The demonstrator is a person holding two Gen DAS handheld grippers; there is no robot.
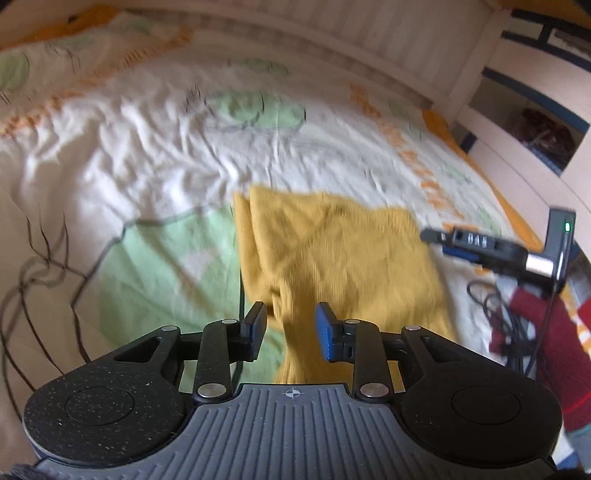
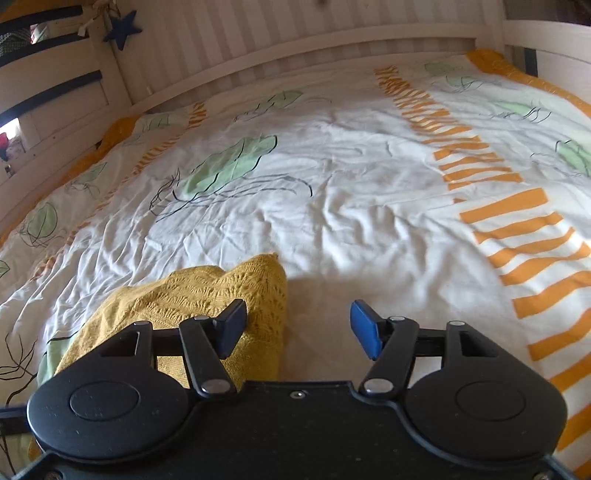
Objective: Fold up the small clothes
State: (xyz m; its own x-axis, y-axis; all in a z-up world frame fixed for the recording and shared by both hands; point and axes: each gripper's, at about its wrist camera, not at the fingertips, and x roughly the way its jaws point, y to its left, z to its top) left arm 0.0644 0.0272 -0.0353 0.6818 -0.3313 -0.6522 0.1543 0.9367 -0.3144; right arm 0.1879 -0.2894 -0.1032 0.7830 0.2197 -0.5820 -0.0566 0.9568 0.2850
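A mustard-yellow knit garment [image 1: 332, 251] lies rumpled on the patterned duvet [image 1: 147, 147]. My left gripper [image 1: 290, 328] hangs over its near edge. The jaws stand a little apart, and a strip of the yellow cloth shows in the gap without the pads pressing on it. The right gripper [image 1: 441, 243] appears at the garment's right side in the left wrist view. In the right wrist view the right gripper [image 2: 298, 326] is open wide. The lacy corner of the garment [image 2: 207, 295] sits under its left finger [image 2: 231, 325], and bare duvet [image 2: 369, 184] fills the gap.
A white slatted bed frame [image 2: 295, 40] borders the far side, and a blue star [image 2: 123, 27] hangs at its corner. A red cloth [image 1: 528, 321] and black cables [image 1: 509, 332] lie at the bed's right edge. Orange stripes [image 2: 517, 240] and green leaves mark the duvet.
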